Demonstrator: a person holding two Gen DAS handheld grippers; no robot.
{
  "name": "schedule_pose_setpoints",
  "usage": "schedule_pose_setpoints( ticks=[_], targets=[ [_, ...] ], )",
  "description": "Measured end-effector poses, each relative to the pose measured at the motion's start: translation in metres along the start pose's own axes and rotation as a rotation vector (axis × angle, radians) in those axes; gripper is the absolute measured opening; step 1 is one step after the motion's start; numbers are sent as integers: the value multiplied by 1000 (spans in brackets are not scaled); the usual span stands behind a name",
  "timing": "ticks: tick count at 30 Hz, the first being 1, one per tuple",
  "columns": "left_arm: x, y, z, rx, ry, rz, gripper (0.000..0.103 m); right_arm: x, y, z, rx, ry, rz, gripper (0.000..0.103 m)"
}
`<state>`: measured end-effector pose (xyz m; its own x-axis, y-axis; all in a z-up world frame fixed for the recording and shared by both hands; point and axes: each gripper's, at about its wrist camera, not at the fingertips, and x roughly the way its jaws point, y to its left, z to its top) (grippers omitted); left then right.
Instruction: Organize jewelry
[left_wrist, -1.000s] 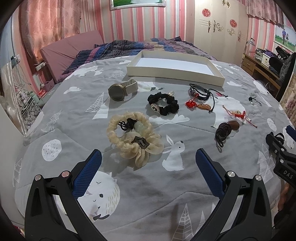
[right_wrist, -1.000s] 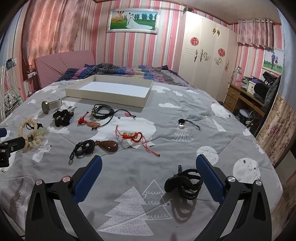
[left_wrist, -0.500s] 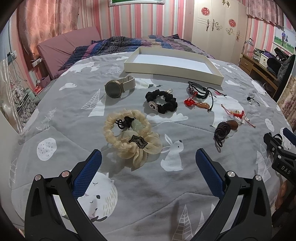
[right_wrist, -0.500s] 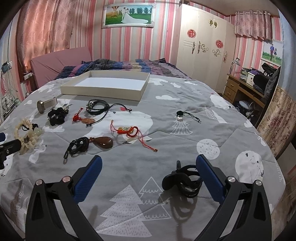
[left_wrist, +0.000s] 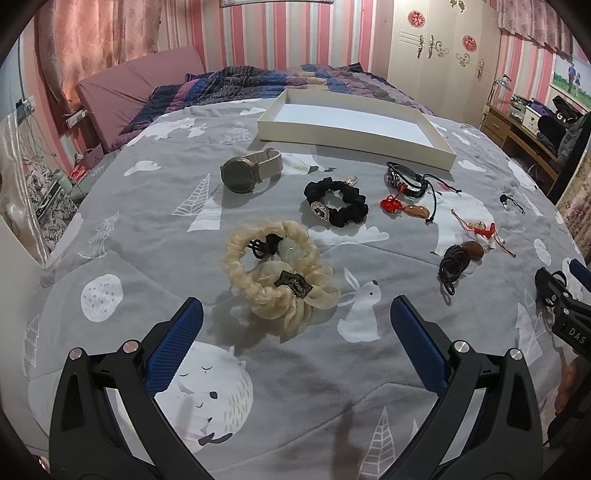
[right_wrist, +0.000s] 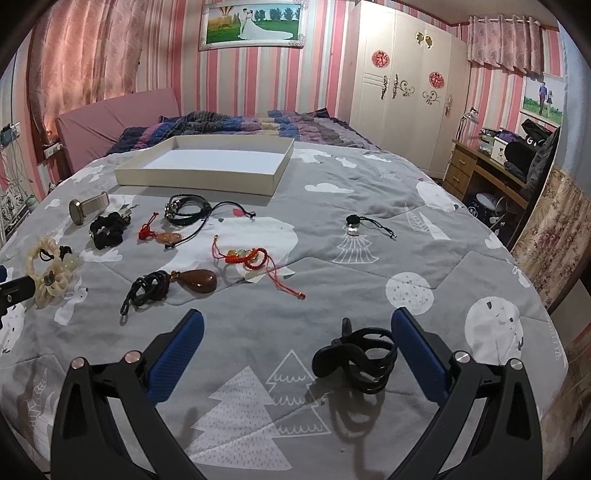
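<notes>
Jewelry lies scattered on a grey bedspread. In the left wrist view a cream scrunchie (left_wrist: 275, 271) with a pale jade piece sits just ahead of my open left gripper (left_wrist: 295, 334). Beyond it lie a watch (left_wrist: 249, 171), a black scrunchie (left_wrist: 338, 203), a black braided bracelet (left_wrist: 408, 177) and a brown pendant on a dark cord (left_wrist: 460, 258). An empty cream tray (left_wrist: 351, 123) stands farthest back. My right gripper (right_wrist: 293, 341) is open, with a black coiled bracelet (right_wrist: 360, 356) by its right finger. A red cord bracelet (right_wrist: 251, 258) and the brown pendant (right_wrist: 195, 280) lie ahead.
A small black charm on a cord (right_wrist: 360, 225) lies alone to the right. A crumpled quilt (right_wrist: 236, 125) and pink headboard (right_wrist: 114, 118) are behind the tray. A wardrobe (right_wrist: 406, 107) and a cluttered desk (right_wrist: 491, 166) stand off the bed's right side.
Both grippers have edged slightly forward and lower over the bed, so the jewelry appears a little nearer. Nothing was grasped or moved.
</notes>
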<state>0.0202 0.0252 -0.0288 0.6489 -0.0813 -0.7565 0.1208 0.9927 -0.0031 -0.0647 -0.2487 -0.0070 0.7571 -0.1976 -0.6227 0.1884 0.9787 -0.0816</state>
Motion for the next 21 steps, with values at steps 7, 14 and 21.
schedule_pose_setpoints(
  ticks=[7,14,21],
  targets=[
    [-2,8,14,1,10,16,100,-3,0,15,-3,6,54,101],
    [-3,15,26,2,24,-7,100,0,-2,30,-2,36,107,101],
    [-7,30,46,4,22,-2,100,6,-4,53,-16,81,120,101]
  ],
)
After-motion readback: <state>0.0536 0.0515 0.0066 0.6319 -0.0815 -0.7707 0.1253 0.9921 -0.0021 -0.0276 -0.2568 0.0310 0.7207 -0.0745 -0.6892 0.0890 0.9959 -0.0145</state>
